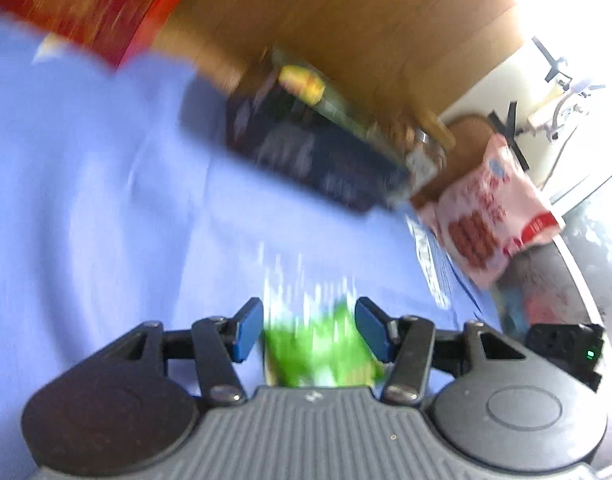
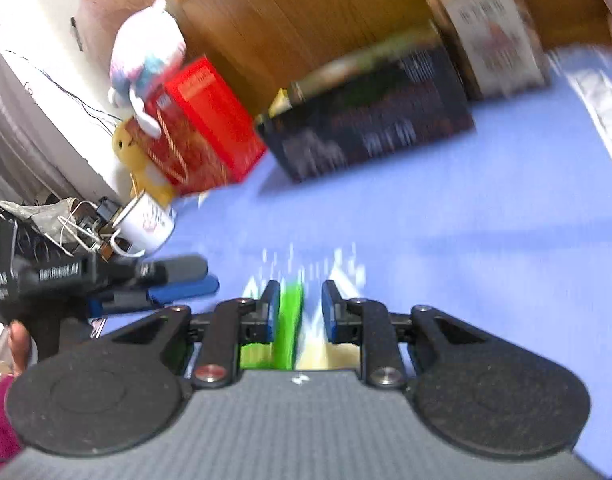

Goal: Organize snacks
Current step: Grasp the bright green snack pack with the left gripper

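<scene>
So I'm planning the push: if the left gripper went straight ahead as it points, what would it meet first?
The blurred green snack packet already between the left gripper's open blue fingers; beyond it bare blue cloth, then probably the dark box.

Left gripper (image 1: 309, 330) low over the worktop, jaws spread, blue pads (image 1: 248, 330) standing off either side of a blurred green packet with gaps showing. Right gripper (image 2: 297, 312) beside it, jaws narrower, pads close on both sides of the same green packet; contact is too blurred to call. In the right wrist view, bare fingers (image 2: 18, 346) wrap the left gripper's handle.
</scene>
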`<action>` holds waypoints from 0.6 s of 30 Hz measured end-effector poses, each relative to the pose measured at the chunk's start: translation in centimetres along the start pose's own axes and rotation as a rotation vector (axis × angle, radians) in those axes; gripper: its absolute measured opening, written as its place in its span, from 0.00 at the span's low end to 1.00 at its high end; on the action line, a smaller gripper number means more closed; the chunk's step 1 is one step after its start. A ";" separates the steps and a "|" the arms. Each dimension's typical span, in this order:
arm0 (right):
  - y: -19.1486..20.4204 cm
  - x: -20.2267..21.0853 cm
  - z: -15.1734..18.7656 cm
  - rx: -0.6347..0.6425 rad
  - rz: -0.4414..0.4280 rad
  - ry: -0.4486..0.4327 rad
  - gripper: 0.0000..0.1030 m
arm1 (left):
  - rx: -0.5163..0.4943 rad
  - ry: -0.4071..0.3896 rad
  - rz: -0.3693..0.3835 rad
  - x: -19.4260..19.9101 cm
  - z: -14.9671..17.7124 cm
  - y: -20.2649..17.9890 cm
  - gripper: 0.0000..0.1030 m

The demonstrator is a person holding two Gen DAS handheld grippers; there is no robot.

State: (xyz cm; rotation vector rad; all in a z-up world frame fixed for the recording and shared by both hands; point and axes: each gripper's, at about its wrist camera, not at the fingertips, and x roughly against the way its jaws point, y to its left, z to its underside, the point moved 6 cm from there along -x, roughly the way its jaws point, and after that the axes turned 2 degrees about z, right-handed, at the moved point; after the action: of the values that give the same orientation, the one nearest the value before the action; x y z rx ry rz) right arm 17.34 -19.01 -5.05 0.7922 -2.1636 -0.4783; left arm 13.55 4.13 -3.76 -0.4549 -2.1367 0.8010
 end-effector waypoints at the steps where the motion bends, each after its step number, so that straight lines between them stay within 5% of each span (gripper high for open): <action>1: 0.1 0.0 0.6 -0.012 -0.006 0.010 0.25 | 0.024 0.017 0.013 -0.1 0.9 0.3 0.50; 8: 1.7 -0.6 2.9 -0.136 -0.101 0.047 0.26 | 0.070 0.014 0.068 0.0 3.0 -0.2 0.48; 14: 2.2 0.4 4.1 -0.171 -0.126 0.038 0.24 | 0.095 0.025 0.080 0.2 4.2 -0.1 0.25; 18: 2.0 1.4 4.4 -0.182 -0.145 0.027 0.22 | 0.089 0.043 0.101 0.4 4.4 -0.6 0.26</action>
State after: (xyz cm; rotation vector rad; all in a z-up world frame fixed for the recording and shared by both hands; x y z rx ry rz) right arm 12.45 -18.08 -6.02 0.8514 -2.0125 -0.7236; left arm 9.78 2.16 -5.25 -0.5320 -2.0423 0.9307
